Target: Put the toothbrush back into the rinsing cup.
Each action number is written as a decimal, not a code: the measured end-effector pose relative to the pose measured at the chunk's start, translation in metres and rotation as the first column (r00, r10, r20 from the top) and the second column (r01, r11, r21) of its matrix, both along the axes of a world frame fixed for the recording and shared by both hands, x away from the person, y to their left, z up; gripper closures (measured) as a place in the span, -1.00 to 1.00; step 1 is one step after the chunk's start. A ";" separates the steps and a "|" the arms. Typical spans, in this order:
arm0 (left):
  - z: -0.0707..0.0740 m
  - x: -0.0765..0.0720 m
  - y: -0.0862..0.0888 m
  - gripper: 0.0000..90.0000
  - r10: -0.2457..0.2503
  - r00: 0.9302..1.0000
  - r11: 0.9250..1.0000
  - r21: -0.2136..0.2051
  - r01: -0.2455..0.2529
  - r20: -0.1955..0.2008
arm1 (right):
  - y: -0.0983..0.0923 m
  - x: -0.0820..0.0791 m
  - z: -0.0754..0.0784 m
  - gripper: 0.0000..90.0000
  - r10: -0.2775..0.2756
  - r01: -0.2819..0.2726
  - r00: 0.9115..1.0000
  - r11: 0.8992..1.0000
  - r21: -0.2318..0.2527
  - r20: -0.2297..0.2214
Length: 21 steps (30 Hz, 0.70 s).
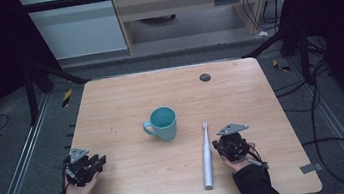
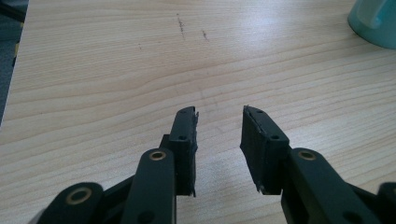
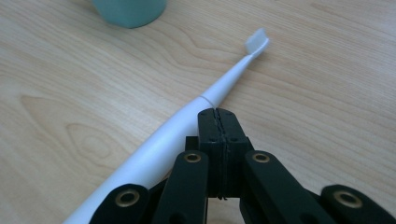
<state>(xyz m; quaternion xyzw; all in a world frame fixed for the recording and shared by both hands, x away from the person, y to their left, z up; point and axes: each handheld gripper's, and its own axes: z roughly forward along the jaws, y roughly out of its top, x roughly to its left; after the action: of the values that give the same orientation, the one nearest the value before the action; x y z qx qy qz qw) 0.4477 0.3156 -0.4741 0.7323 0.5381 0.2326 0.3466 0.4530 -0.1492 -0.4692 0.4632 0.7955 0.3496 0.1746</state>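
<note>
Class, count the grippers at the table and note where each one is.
2. The left gripper, jaws open, is at the table's near-left edge. The right gripper, jaws shut and empty, sits at the near right beside the white electric toothbrush.

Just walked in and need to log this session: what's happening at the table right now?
A person sits at a wooden table with a claw in each hand. Nothing is gripped. The left claw is open over bare wood. The right claw is shut, empty, beside a white electric toothbrush lying flat. A teal mug stands upright mid-table, apart from both.
</note>
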 end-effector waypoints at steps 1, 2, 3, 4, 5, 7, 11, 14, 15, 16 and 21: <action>0.000 0.000 0.000 0.45 0.000 1.000 1.000 0.000 0.000 0.000 | 0.000 0.003 -0.002 1.00 -0.004 0.004 1.000 1.000 0.000 -0.001; 0.000 0.000 0.000 0.45 -0.002 1.000 1.000 0.002 0.002 0.000 | 0.001 0.005 -0.003 1.00 -0.006 0.006 1.000 1.000 0.006 -0.005; 0.000 0.000 0.000 0.45 -0.002 1.000 1.000 0.002 0.002 0.000 | 0.002 0.008 -0.005 1.00 -0.002 0.002 1.000 1.000 0.010 -0.008; 0.000 0.000 0.000 0.45 -0.002 1.000 1.000 0.002 0.002 0.001 | 0.003 0.009 -0.007 1.00 -0.002 0.002 1.000 1.000 0.009 -0.014; 0.000 0.000 0.000 0.45 -0.002 1.000 1.000 0.002 0.002 0.000 | 0.004 0.011 -0.009 1.00 0.001 -0.001 1.000 1.000 0.006 -0.016; 0.000 0.000 0.000 0.46 0.001 1.000 1.000 -0.001 -0.001 0.000 | 0.008 0.013 -0.011 1.00 0.001 -0.001 1.000 1.000 -0.006 -0.023; 0.000 0.000 0.000 0.45 -0.002 1.000 1.000 0.003 0.002 0.001 | 0.011 0.018 -0.015 1.00 -0.001 0.001 1.000 1.000 -0.010 -0.025; 0.000 0.000 0.000 0.45 -0.001 1.000 1.000 0.000 0.001 0.001 | 0.013 0.021 -0.017 1.00 -0.001 0.001 1.000 1.000 -0.009 -0.030; 0.000 0.000 0.000 0.45 0.001 1.000 1.000 -0.001 -0.001 0.000 | 0.013 0.022 -0.017 1.00 0.002 -0.002 1.000 1.000 -0.008 -0.029; 0.000 0.000 0.000 0.45 0.001 1.000 1.000 -0.001 -0.001 0.000 | 0.013 0.022 -0.017 1.00 0.002 -0.002 1.000 1.000 -0.008 -0.029; 0.000 0.000 0.000 0.45 -0.001 1.000 1.000 0.000 0.001 0.002 | 0.016 0.023 -0.018 1.00 0.007 -0.007 0.999 1.000 -0.005 -0.033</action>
<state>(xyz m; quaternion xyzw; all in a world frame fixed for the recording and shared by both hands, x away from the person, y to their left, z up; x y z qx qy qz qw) 0.4481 0.3151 -0.4745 0.7324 0.5374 0.2331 0.3471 0.4757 -0.1335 -0.4877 0.4656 0.8008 0.3403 0.1615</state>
